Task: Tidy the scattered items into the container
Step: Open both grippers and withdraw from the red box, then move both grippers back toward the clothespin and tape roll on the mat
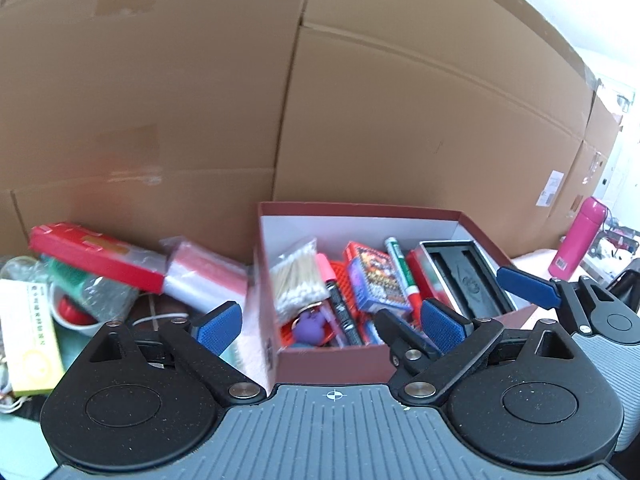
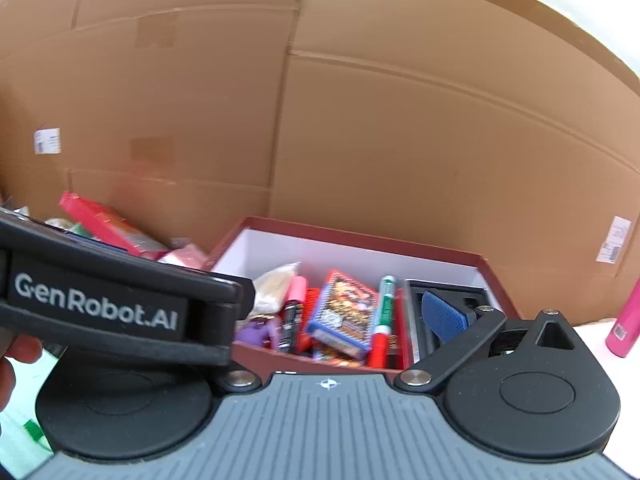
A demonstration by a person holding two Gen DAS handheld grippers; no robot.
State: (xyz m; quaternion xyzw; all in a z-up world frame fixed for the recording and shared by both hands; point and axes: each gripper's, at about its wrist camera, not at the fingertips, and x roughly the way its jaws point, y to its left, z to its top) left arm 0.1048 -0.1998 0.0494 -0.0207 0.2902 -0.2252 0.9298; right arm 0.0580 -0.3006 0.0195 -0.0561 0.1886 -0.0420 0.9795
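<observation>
The left gripper (image 1: 330, 322) is hovering at the near left corner of the dark red box (image 1: 332, 364), its fingers spread wide and holding nothing; one blue pad is hanging over the gap beside the box, the other over the box's near edge. The things left to tidy are lying to the left of those fingers, outside the box: a clear bag with a pink pack (image 1: 208, 280) is sitting just beside the box's left wall, and a long red case (image 1: 96, 256) is resting on the pile behind it, its long axis running left to right and tilted down toward the box. The left gripper is judged the nearer one to that pile, so a leftward reach looks like the coming move.

The right gripper (image 2: 340, 312) is hanging over the box itself. Only its right finger is showing, above a black tray (image 2: 452, 304); the left gripper's body is hiding the other, so whether its fingers are spread cannot be told.

Inside the box a bag of cotton swabs (image 1: 298, 284), a blue card pack (image 1: 378, 284) and a green-and-red marker (image 1: 402, 272) are lying packed side by side
</observation>
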